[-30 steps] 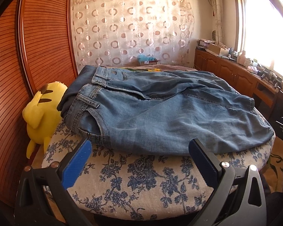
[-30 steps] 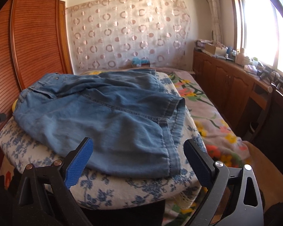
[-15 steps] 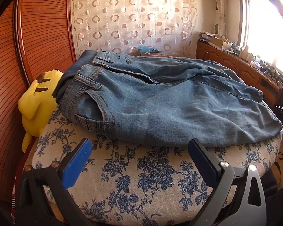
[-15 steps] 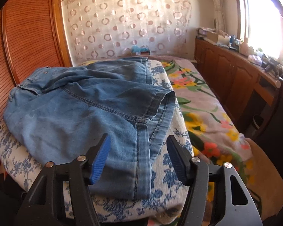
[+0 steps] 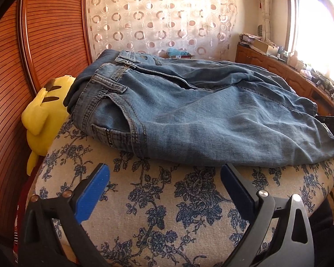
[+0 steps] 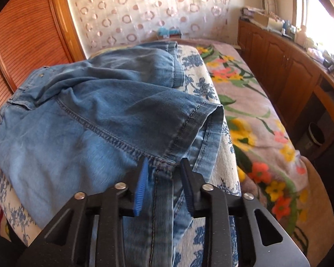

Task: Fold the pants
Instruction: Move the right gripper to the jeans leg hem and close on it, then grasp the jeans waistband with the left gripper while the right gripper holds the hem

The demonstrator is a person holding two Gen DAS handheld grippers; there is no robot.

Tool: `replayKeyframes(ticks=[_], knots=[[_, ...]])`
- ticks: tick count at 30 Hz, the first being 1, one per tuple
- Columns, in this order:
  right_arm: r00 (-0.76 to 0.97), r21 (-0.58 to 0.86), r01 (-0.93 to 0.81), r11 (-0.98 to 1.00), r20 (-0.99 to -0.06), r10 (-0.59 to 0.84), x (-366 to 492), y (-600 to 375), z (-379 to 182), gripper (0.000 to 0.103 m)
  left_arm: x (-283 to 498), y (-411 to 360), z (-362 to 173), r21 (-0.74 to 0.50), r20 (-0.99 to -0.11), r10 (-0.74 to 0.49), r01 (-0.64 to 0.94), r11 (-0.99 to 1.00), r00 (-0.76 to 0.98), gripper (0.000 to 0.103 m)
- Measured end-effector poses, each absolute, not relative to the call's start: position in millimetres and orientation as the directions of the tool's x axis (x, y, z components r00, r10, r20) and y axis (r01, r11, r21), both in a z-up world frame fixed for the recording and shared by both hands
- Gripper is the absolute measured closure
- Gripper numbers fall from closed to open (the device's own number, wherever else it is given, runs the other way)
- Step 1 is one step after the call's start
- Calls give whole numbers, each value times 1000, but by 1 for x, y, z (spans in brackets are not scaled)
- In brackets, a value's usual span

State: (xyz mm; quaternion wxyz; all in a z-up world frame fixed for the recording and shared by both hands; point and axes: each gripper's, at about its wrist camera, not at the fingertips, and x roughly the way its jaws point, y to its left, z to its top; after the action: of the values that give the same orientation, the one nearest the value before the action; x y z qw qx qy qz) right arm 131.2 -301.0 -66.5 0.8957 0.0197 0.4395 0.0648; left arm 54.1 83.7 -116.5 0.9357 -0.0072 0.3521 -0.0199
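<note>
Cushion [image 5: 189, 211], blue-floral: carried the jeans [image 5: 211, 120], doubled over once, waistband toward its left edge, hems at its right edge; further folds judged outstanding. Right gripper [image 6: 164, 169]: jaws had just been narrowing around the hem seam. Left gripper [image 5: 164, 178]: wide, empty.

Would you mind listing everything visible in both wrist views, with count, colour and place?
jeans: one pair, faded blue, lying partly folded on the cushion
cushion: one, cream with blue flowers, under the jeans
plush toy: one, yellow, wedged between cushion and wardrobe
wardrobe doors: reddish-brown slatted wood, at the left
curtain: one, sheer white with ring pattern, on the back wall
bedspread: one, pinkish with bright flowers, right of the cushion
cabinets: brown wood, below the window, cluttered on top
left gripper: black with blue pads, open, short of the jeans' near edge
right gripper: black with blue pads, jaws just closing around the jeans' hem seam
</note>
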Motion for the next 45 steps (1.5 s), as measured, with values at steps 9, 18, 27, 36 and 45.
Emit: replayKeyframes(ticks=[9, 18, 27, 36, 45], knots=[[702, 84, -124, 989, -697, 148, 136, -311, -19, 98, 50, 95, -111, -25, -645, -24, 10, 1000, 764, 3], [723, -31, -59, 998, -691, 21, 173, -307, -5, 98, 49, 113, -104, -39, -623, -6, -23, 999, 782, 3], [685, 40, -82, 996, -724, 86, 141, -313, -37, 72, 53, 139, -102, -40, -619, 25, -63, 997, 785, 3], [699, 86, -144, 986, -696, 163, 74, -304, -38, 47, 71, 176, -89, -46, -611, 60, -111, 993, 790, 11], [695, 95, -145, 985, -698, 170, 53, -300, -49, 41, 87, 180, -93, -35, -626, 55, -99, 995, 778, 14]])
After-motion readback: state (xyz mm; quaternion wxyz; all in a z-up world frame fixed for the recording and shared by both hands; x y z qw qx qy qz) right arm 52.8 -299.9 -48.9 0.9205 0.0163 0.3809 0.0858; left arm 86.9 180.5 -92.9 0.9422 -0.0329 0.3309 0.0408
